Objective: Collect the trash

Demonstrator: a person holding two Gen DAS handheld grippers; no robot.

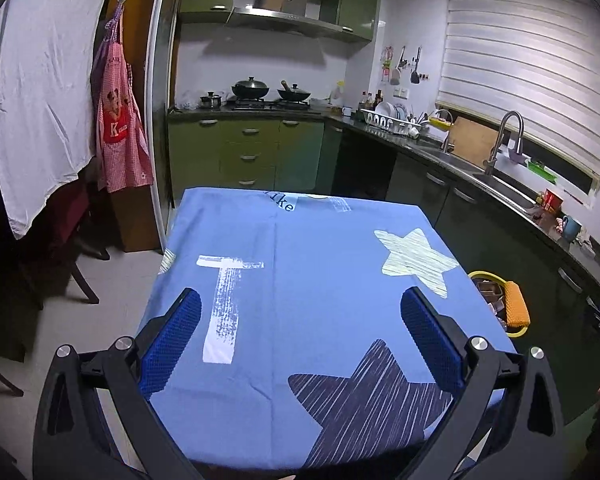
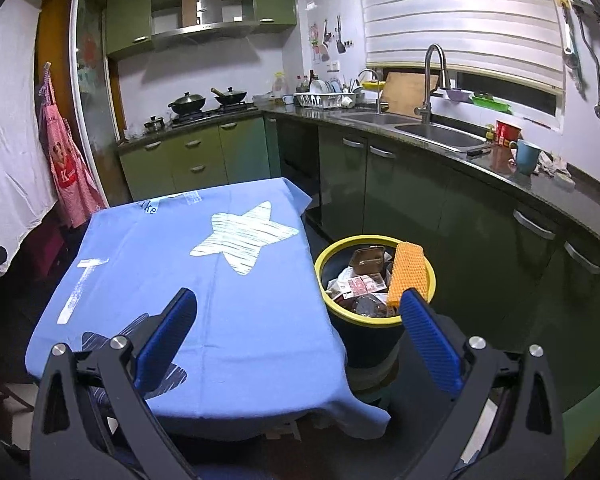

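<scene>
Right wrist view: yellow-rimmed trash bin (image 2: 374,280) stands on the floor just beside the counter's right edge, already stuffed w/ wrappers, crumpled paper, a brown tin-like container (image 2: 367,258) and an orange honeycomb-textured sponge (image 2: 407,274) leaning on the rim, sticking up above it. Counter (image 2: 204,280), draped in a blue star-print cloth, carries no loose trash in either view. Judging by that, collecting looks about done; next move prob. just a check for strays, or pushing the sponge down so it won't tip out. Right claw (image 2: 298,300) hangs above the counter's near right corner & bin, jaws spread wide, empty. Left claw (image 1: 300,304) hovers over the cloth, also spread, nothing between its blue pads (image 1: 428,336). Green kitchen cabinets & sink behind.
</scene>
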